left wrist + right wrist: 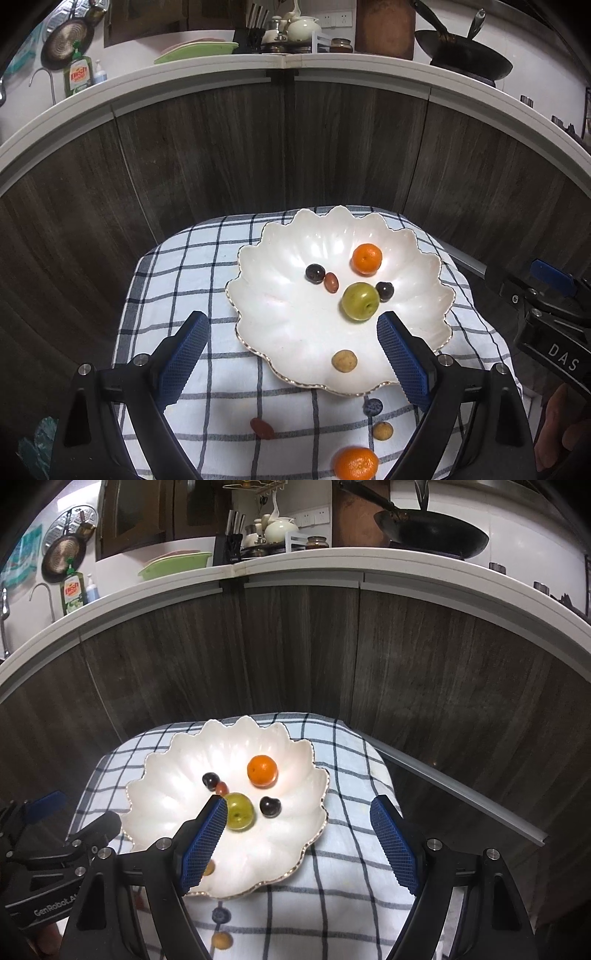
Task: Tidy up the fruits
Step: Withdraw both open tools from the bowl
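Observation:
A white scalloped plate (295,332) (173,775) sits on a checked cloth. In it lie an orange mandarin (366,258) (262,770), a green fruit (360,301) (242,811), two dark grapes (315,273) (385,290), a reddish date (331,282) and a tan longan (344,361). On the cloth near the plate's front rim lie a blueberry (372,406) (221,915), a second tan longan (382,430) (222,940), a red date (262,428) and a second mandarin (355,463). My left gripper (291,358) hangs open above the plate's near edge, empty. My right gripper (301,843) is open and empty over the plate's right rim.
The checked cloth (177,266) covers a small raised surface in front of dark wood cabinet doors (221,147). Above runs a white counter edge (280,62) with a wok (463,55), a green dish (195,50) and a dish soap bottle (77,74).

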Action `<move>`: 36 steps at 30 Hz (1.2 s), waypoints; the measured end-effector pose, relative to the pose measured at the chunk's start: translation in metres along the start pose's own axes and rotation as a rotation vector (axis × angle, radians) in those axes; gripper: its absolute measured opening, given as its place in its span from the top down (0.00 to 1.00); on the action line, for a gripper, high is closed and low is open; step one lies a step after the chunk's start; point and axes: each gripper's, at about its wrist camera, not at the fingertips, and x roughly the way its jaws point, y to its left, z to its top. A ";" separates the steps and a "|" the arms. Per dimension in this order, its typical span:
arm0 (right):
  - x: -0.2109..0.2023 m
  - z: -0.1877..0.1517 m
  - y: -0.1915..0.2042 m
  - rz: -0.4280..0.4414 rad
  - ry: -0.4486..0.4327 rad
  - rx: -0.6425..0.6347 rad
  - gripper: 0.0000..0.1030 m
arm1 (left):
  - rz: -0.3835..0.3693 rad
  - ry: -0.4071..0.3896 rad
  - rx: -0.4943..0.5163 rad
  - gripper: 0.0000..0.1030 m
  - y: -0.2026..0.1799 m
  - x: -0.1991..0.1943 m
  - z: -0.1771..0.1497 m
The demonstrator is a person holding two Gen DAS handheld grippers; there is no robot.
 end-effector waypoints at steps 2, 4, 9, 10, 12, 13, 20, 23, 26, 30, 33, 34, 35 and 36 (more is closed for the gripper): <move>-0.005 -0.002 -0.001 0.001 -0.006 0.002 0.22 | -0.002 -0.004 0.000 0.10 -0.001 -0.004 -0.002; -0.010 -0.004 -0.001 0.003 -0.013 0.003 0.22 | -0.002 -0.009 -0.001 0.10 -0.001 -0.008 -0.004; -0.022 -0.009 -0.003 0.006 -0.026 0.004 0.22 | 0.001 -0.013 -0.011 0.10 -0.004 -0.018 -0.011; -0.024 -0.010 -0.003 0.007 -0.030 0.005 0.22 | 0.004 -0.015 -0.014 0.10 -0.004 -0.021 -0.012; -0.029 -0.013 -0.005 0.007 -0.035 0.007 0.22 | 0.007 -0.015 -0.019 0.10 -0.006 -0.025 -0.016; -0.030 -0.014 -0.005 0.007 -0.036 0.007 0.22 | 0.009 -0.015 -0.023 0.10 -0.007 -0.026 -0.017; -0.038 -0.024 -0.011 0.015 -0.042 0.007 0.22 | 0.024 -0.009 -0.039 0.10 -0.013 -0.035 -0.030; -0.039 -0.028 -0.014 0.020 -0.041 0.002 0.22 | 0.026 -0.007 -0.041 0.10 -0.016 -0.038 -0.035; -0.040 -0.032 -0.016 0.022 -0.040 -0.005 0.22 | 0.031 -0.006 -0.044 0.10 -0.018 -0.041 -0.041; -0.043 -0.037 -0.018 0.026 -0.042 -0.024 0.22 | 0.031 -0.005 -0.044 0.10 -0.020 -0.044 -0.047; -0.046 -0.041 -0.018 0.031 -0.044 -0.038 0.22 | 0.030 -0.003 -0.042 0.10 -0.022 -0.046 -0.054; -0.047 -0.043 -0.018 0.032 -0.045 -0.043 0.22 | 0.030 -0.002 -0.043 0.10 -0.022 -0.048 -0.057; -0.047 -0.044 -0.018 0.033 -0.045 -0.047 0.22 | 0.030 -0.001 -0.045 0.10 -0.023 -0.048 -0.060; -0.048 -0.045 -0.018 0.035 -0.044 -0.051 0.22 | 0.030 -0.001 -0.046 0.10 -0.022 -0.049 -0.062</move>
